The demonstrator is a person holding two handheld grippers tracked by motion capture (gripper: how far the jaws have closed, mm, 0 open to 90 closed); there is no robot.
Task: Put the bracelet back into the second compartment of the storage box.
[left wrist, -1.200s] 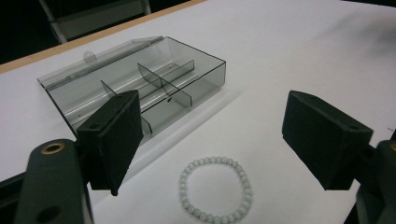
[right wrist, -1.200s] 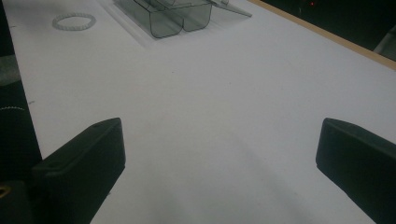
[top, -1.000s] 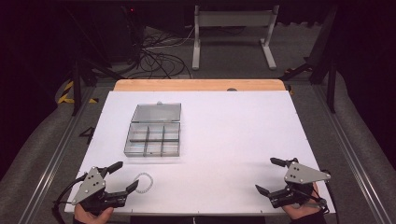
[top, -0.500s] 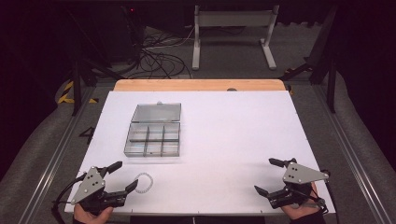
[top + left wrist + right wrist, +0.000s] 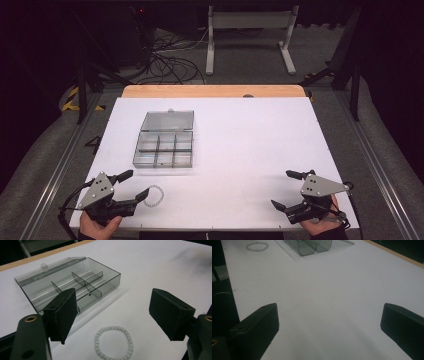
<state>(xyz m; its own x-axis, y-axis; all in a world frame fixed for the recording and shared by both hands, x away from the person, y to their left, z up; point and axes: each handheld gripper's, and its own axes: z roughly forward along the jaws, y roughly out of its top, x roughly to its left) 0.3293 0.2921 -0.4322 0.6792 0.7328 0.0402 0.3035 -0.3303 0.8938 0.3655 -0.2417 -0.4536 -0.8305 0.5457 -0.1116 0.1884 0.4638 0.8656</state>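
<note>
Your bracelet (image 5: 113,343) is a closed ring of pale, milky beads lying flat on the white table (image 5: 250,140), just in front of the open smoke-grey box (image 5: 164,145). Your left gripper (image 5: 136,185) stands spread wide beside it, touching nothing. Right of the box the table lies bare; there your right gripper (image 5: 290,191), also spread, holds nothing.

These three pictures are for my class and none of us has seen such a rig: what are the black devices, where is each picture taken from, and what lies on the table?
A person stands at a white table holding a hand-held claw in each hand: the left claw and the right claw. Both are open and hold nothing. The high view looks down from above the person's side. The other two pictures come from cameras riding on each claw, looking out between its two black jaws. On the table lie a clear grey compartment box with its lid open, and a white bead bracelet flat on the table in front of the left claw, untouched.
</note>
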